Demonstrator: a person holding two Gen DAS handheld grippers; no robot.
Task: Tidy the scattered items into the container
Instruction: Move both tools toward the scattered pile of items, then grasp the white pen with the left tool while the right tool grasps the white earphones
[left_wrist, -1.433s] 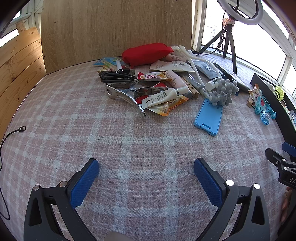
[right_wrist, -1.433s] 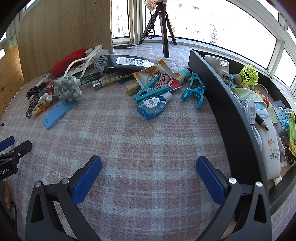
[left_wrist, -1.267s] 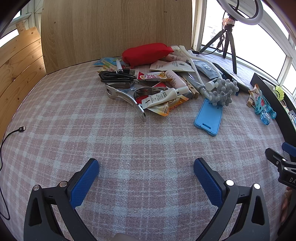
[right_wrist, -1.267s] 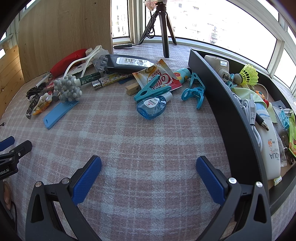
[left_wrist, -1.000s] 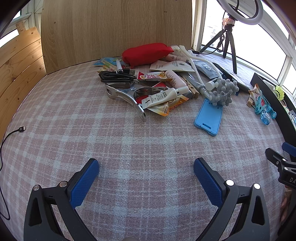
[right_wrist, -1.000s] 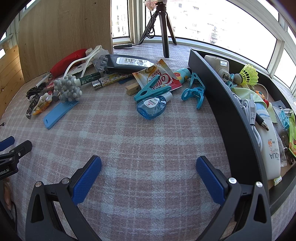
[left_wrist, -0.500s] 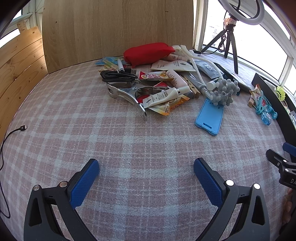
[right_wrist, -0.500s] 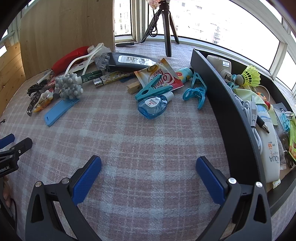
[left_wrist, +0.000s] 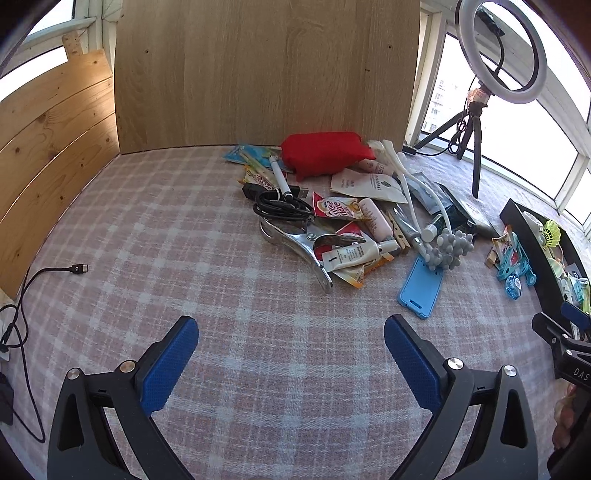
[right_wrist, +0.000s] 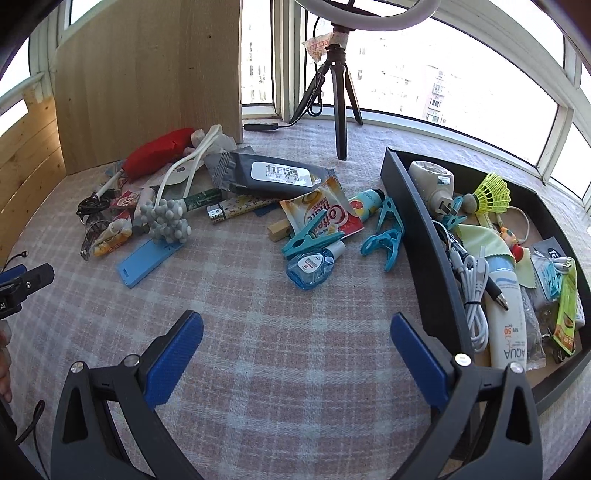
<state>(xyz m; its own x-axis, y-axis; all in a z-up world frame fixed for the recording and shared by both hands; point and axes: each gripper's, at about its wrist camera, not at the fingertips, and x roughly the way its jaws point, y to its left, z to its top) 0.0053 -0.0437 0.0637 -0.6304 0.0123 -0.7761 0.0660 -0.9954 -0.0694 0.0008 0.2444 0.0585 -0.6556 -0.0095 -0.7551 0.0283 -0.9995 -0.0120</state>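
Left gripper (left_wrist: 291, 343) and right gripper (right_wrist: 295, 339), jaws spread wide and empty, above plaid cloth; black container (right_wrist: 417, 236) at two o'clock.

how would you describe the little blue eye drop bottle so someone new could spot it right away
Start at the black container on the right of the checked cloth. Just left of its wall lie two teal clips. The eye drop bottle lies below the larger clip, the only clear blue, rounded thing there, with a red-and-white label.

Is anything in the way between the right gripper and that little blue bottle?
Nothing visible. Only bare plaid cloth lies between the open right gripper and the blue bottle; a teal clothespin rests just behind the bottle.
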